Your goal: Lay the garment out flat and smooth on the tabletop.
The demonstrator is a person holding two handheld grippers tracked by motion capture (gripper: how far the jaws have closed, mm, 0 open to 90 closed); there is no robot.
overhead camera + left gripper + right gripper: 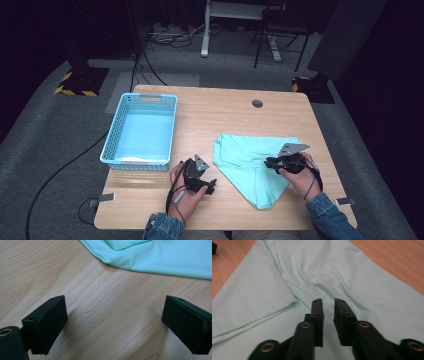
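Observation:
A mint-green cloth lies crumpled on the right half of the wooden table, tapering to a point near the front edge. My right gripper rests on the cloth's right part. In the right gripper view its jaws stand close together, and a puckered ridge of the cloth runs into the narrow gap between them. My left gripper sits left of the cloth, near the table's front. Its jaws stand wide apart over bare wood, with the cloth's hem just beyond them.
A light blue plastic basket stands on the left of the table, with nothing in it. A round cable hole is at the back centre. Cables trail on the grey floor to the left.

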